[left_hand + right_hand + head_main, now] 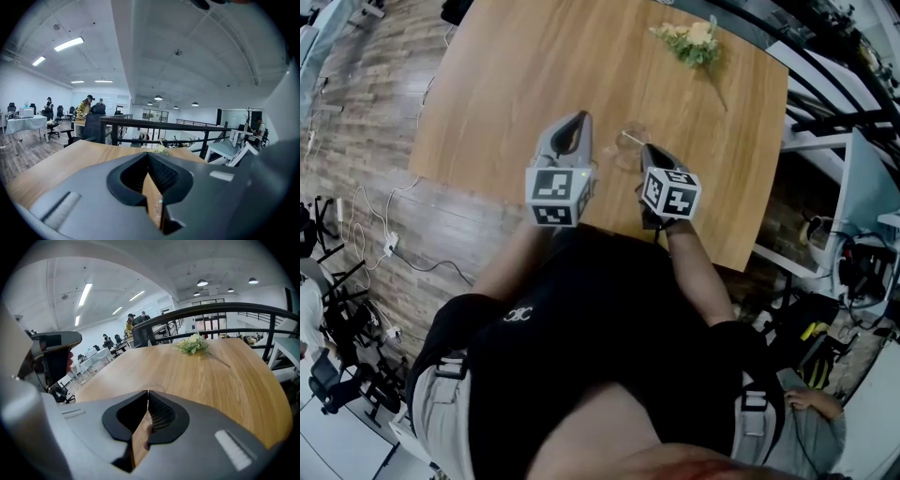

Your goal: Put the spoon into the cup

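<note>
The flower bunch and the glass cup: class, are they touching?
Apart. The head view shows a stretch of bare table between the flower bunch and the glass cup.

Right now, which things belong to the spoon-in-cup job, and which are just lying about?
Job:
- cup, clear glass
- spoon, probably: a thin pale handle at the cup's rim
- left gripper, shut, empty
- right gripper, shut, empty

Lying about:
- flowers, at the far edge of the table
</note>
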